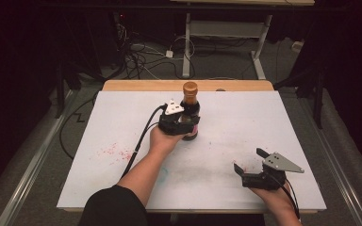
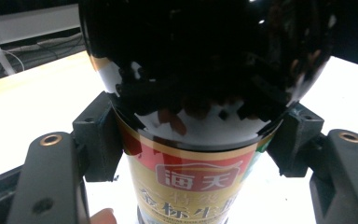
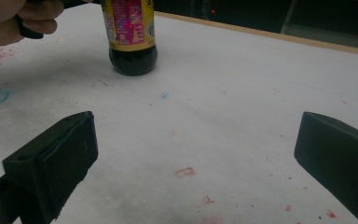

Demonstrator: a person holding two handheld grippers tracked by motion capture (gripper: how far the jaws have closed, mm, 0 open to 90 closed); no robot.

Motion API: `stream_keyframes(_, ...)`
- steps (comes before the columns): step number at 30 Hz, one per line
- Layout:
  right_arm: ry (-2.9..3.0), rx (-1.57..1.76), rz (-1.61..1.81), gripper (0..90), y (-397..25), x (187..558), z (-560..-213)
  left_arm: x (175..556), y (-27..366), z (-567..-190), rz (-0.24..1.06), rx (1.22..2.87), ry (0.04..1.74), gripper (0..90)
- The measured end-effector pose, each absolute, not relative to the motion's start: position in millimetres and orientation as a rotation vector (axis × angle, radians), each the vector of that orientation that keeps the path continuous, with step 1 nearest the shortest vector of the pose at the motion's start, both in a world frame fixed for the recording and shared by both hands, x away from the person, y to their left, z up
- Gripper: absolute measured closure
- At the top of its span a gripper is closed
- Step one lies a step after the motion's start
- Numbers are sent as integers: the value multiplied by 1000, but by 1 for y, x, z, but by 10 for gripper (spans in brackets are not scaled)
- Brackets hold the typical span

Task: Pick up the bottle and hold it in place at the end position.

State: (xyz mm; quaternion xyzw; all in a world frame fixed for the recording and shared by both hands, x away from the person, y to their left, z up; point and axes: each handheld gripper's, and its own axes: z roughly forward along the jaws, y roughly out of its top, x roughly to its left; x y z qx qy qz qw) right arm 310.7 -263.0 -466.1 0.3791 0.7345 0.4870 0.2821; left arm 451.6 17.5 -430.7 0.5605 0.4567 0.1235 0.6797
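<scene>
bottle first: dark glass, full of something nearly black, with an orange-brown cap, standing upright on the white table toward its far edge, a little short of the bare wooden strip that runs along the back. left gripper is on the bottle's body, its jaws pressed against either side of the glass just above the yellow and red label, and in the left gripper view the black pads sit flush on the curve with no gap. the person's left hand is wrapped round the gripper just on the near side of the bottle, cable trailing back along the forearm. right gripper is well apart from the bottle, off to its right and nearer the front edge of the table, jaws spread wide with bare table between them; the right gripper view looks across at the bottle's base resting flat on the surface. faint red specks mark the table to the left of the bottle, nearer the front, and a few more lie between the right gripper's jaws.
</scene>
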Motion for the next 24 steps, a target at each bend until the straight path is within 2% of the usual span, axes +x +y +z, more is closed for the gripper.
stream_keyframes(18, 1974, 1012, 1299, 3, -261, 310, -467, 452, 23, -433, 235, 1262, 995, 267)
stream_keyframes(24, 1986, 1025, 1302, 3, -260, 311, -467, 451, 23, -429, 239, 1227, 970, 235)
